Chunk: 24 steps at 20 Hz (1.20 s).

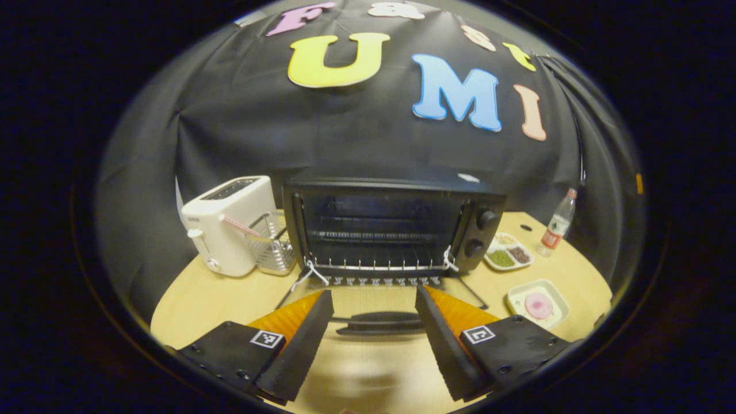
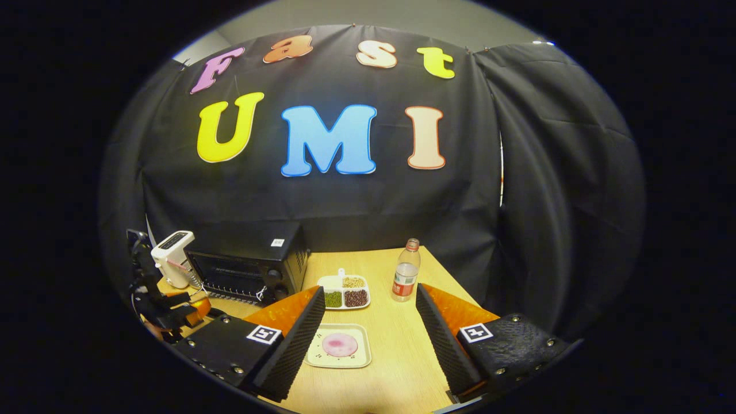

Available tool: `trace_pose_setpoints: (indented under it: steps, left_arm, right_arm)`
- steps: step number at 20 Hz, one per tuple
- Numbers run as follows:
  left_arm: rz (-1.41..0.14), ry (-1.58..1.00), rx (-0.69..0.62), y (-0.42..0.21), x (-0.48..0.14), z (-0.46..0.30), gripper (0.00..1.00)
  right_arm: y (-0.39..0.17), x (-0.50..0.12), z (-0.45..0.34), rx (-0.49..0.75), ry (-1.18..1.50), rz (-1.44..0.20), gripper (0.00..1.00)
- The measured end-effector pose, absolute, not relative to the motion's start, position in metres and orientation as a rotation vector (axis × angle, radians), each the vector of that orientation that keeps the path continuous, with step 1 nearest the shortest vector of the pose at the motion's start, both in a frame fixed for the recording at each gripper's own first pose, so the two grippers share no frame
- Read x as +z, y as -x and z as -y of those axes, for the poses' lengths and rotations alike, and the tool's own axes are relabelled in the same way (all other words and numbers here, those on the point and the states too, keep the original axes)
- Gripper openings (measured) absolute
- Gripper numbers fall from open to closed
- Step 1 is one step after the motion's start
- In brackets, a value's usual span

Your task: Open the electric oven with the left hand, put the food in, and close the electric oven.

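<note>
The black electric oven stands at the middle of the round wooden table with its door folded down flat and the wire rack inside showing. My left gripper is open just above the door, its fingers either side of the door handle without touching it. A pink round piece of food lies on a small cream plate right of the oven. My right gripper hovers open over that plate. The oven and the left gripper also sit at the far left of the right gripper view.
A white toaster and a wire basket stand left of the oven. A divided dish of beans and a water bottle sit behind the plate. Black cloth walls close in the table at the back and right.
</note>
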<state>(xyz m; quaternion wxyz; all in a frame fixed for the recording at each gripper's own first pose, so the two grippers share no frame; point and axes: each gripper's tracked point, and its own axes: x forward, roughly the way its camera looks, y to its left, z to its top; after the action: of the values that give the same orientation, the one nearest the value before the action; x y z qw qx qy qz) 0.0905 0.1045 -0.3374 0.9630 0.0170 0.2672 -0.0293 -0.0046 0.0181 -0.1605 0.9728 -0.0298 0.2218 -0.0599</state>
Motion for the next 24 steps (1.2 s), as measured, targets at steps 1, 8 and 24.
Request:
trace_pose_setpoints:
  steps: [1, 8, 24]
  left_arm:
    - [-0.496, -0.024, -0.059, -0.092, -0.315, -0.104, 1.0]
    - [-0.276, -0.012, -0.088, -0.072, -0.188, -0.073, 1.0]
    - [-0.2, -0.022, 0.024, -0.002, -0.142, -0.052, 1.0]
  right_arm:
    - [0.001, -0.169, -0.018, -0.106, 0.037, -0.485, 0.97]
    - [-0.021, -0.279, -0.003, 0.027, -0.111, -0.916, 0.98]
    - [-0.038, -0.445, 0.041, -0.04, -0.03, -1.43, 0.98]
